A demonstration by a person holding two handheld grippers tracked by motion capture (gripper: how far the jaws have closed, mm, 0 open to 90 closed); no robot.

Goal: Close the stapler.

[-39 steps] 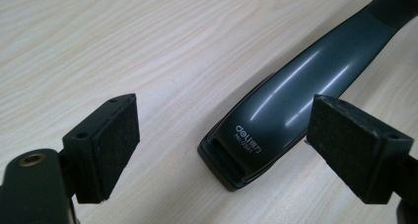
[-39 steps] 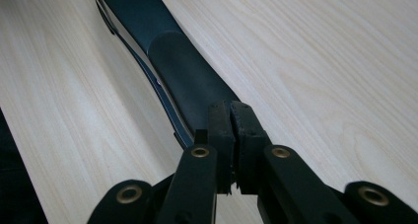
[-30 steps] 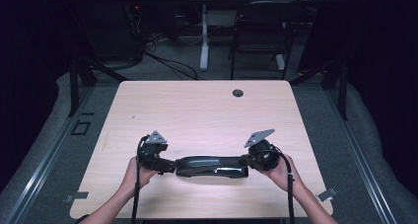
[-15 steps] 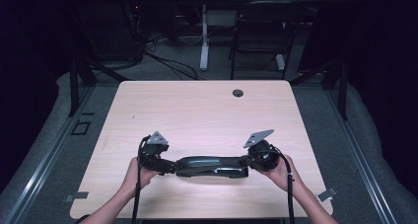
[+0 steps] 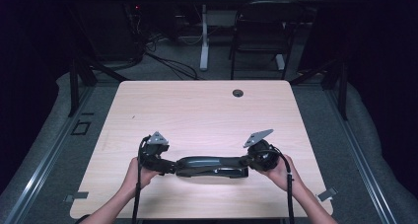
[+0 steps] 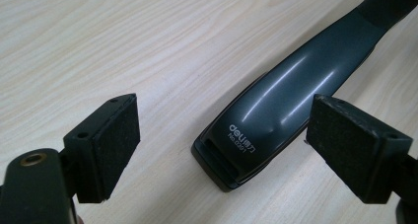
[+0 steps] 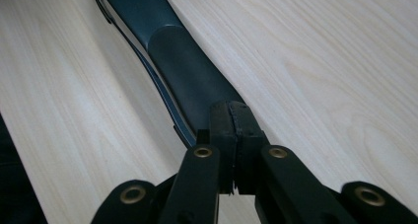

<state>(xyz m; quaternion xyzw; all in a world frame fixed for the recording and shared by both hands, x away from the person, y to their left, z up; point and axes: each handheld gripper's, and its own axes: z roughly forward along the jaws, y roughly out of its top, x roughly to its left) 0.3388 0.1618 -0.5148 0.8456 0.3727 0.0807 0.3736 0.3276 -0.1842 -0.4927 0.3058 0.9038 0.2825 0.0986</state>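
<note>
One stapler between both grippers

Stapler between two hand-held grippers

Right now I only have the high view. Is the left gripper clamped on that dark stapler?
Observer: No. The left gripper is open, its jaws wide apart, with the stapler front end between them, not clamped.
Operator: And the right one?
Observer: The right gripper is shut, jaws together with nothing between them, tips over the stapler's matte handle end. I cannot tell if they press on it.
Operator: Any marking?
Observer: White lettering reading "deli" on the front end.
</note>
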